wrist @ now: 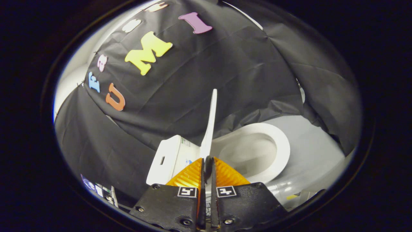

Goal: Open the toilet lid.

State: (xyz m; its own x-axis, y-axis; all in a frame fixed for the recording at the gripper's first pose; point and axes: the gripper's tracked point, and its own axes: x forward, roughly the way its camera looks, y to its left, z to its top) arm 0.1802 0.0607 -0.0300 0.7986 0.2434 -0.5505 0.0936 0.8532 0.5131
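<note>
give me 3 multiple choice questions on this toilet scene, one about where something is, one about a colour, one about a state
1. Where is the raised toilet lid relative to the gripper?
A. Its lower edge sits between the fingertips
B. Far beyond the fingers, apart from them
C. Lying flat over the bowl

2. What colour is the toilet seat?
A. Black
B. White
C. Blue

3. What state is the lid in?
A. Closed flat on the seat
B. Standing up, seen edge-on, bowl uncovered
C. Removed and lying on the floor

Answers:
1. A, the lid's thin edge runs down into the narrow gap between the two fingers.
2. B, the seat ring around the open bowl is white.
3. B, the lid rises as a thin upright strip against the black cloth, and the bowl is open to view.
</note>
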